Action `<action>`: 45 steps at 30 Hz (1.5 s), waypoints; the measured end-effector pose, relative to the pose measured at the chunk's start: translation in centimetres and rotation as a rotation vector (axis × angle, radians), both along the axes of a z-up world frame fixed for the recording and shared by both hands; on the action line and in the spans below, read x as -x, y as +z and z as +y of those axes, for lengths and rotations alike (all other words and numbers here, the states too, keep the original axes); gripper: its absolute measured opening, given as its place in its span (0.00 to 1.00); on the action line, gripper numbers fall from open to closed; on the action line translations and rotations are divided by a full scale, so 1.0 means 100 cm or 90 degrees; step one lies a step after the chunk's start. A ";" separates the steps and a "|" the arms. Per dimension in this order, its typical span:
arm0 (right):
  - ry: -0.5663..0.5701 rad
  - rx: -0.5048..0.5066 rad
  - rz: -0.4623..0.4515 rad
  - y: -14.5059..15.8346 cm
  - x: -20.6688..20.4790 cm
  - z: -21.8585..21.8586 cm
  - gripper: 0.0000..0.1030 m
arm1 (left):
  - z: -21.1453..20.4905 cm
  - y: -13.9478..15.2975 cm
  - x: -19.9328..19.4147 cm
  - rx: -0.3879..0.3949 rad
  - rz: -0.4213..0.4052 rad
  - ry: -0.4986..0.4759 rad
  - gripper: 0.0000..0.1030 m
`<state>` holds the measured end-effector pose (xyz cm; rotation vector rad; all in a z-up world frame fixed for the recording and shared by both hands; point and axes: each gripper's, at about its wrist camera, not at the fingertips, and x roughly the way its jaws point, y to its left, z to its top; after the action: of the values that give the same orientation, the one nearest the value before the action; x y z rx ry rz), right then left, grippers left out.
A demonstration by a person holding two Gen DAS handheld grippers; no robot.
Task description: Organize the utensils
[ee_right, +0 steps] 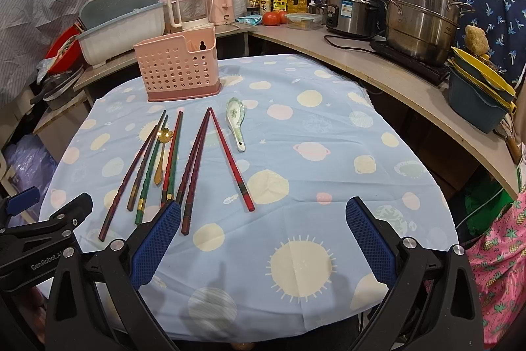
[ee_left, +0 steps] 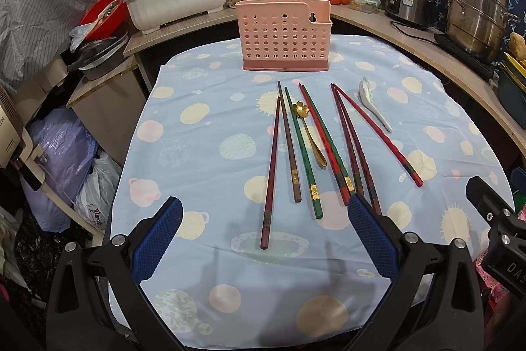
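Observation:
A pink perforated utensil holder stands upright at the far side of a table under a blue planet-print cloth. In front of it lie several chopsticks in dark red, green and red, roughly side by side. A gold spoon lies among them, and a white ceramic spoon lies to their right. My left gripper hovers open above the near ends of the chopsticks. My right gripper is open over the cloth, just right of them. Neither holds anything.
A curved counter wraps the back and right, with steel pots, a rice cooker, kettles, bottles, tomatoes and a dish tub. Stacked dishes in a blue basin sit at right. Plastic bags lie on the floor at left.

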<state>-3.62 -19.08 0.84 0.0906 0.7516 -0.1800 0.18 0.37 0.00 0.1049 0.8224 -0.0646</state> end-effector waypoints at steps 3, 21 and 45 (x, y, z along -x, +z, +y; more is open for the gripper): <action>0.000 -0.001 0.000 0.000 0.000 -0.001 0.94 | 0.000 0.000 0.000 -0.001 0.000 0.000 0.93; 0.001 0.001 0.001 0.000 0.000 0.000 0.94 | -0.001 0.000 0.000 0.001 0.000 0.000 0.93; 0.006 0.006 0.006 -0.003 -0.003 0.007 0.94 | -0.001 -0.002 0.000 0.003 0.003 -0.001 0.93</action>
<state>-3.36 -18.38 0.57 0.0778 0.7599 -0.1753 0.14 0.25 -0.19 0.1015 0.8262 -0.0686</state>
